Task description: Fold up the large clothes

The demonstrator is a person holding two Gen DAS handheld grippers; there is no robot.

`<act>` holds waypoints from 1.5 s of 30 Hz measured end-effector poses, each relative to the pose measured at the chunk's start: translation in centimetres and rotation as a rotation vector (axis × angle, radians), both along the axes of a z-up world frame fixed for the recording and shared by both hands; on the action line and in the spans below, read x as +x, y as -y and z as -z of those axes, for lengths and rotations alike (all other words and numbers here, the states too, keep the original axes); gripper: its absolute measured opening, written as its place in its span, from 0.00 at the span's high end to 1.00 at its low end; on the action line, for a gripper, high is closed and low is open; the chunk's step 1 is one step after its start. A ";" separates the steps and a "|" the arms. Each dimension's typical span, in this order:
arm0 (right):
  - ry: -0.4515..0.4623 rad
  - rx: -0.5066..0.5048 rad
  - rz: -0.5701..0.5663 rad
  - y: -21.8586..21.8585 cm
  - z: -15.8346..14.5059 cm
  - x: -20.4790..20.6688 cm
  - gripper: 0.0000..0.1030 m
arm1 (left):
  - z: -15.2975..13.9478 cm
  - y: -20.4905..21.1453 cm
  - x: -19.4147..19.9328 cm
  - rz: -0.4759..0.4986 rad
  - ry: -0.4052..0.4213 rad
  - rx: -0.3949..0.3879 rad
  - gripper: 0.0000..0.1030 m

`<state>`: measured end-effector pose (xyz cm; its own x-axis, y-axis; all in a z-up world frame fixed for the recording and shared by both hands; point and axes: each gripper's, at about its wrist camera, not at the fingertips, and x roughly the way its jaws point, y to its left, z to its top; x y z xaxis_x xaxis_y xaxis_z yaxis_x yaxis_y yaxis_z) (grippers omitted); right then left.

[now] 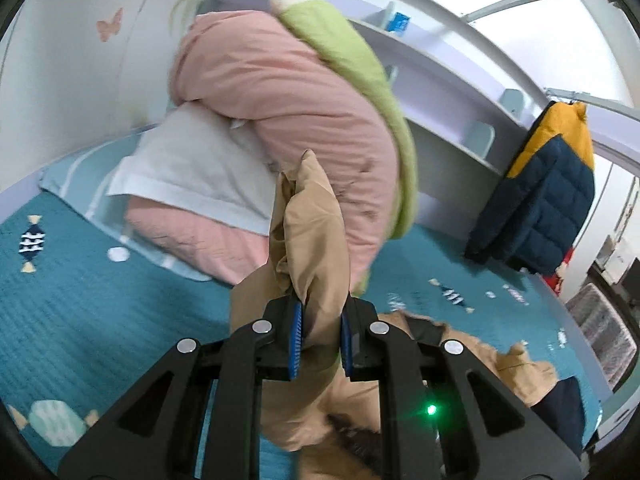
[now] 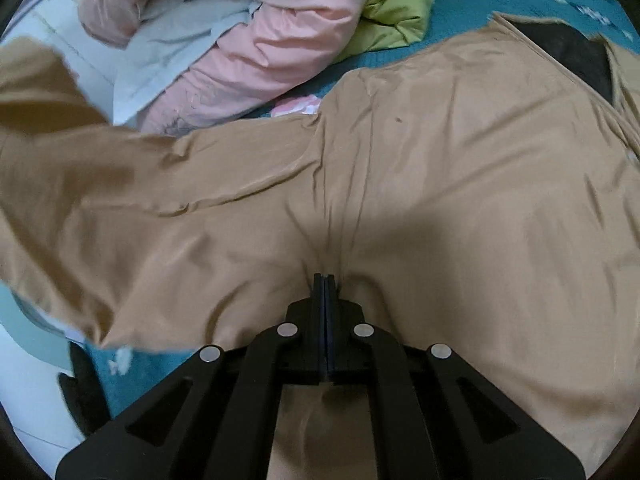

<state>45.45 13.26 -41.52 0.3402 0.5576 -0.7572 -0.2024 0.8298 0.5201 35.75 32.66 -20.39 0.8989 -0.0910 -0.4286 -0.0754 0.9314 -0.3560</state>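
A large tan jacket (image 2: 420,168) with a dark lining lies spread on the teal bed. In the left wrist view my left gripper (image 1: 322,320) is shut on a bunched fold of the tan jacket (image 1: 308,232), which stands up between the blue pads above the bed. In the right wrist view my right gripper (image 2: 325,280) is shut tight, pinching a crease of the jacket's flat body. A blurred part of the jacket rises at the far left (image 2: 36,88).
A rolled pink quilt (image 1: 280,92) with a green edge and a white pillow (image 1: 192,164) lie at the head of the teal bed (image 1: 100,280). A navy and yellow puffer jacket (image 1: 540,192) hangs on the rail at right. The quilt also shows in the right wrist view (image 2: 248,24).
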 end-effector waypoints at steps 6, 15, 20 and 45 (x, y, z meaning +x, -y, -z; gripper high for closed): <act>-0.114 0.029 0.017 0.7 2.8 0.6 1.00 | -0.5 3.9 2.2 0.067 -0.024 -0.014 0.85; -0.118 0.155 0.004 3.4 1.3 0.2 0.96 | 0.5 8.0 4.6 0.124 -0.098 -0.015 0.85; -0.122 0.298 0.074 6.2 1.2 -0.6 0.96 | 1.0 11.7 6.1 0.174 -0.126 -0.018 0.85; -0.267 0.402 0.177 10.3 4.4 -2.9 1.00 | 16.3 36.7 16.1 0.351 -0.673 0.302 0.85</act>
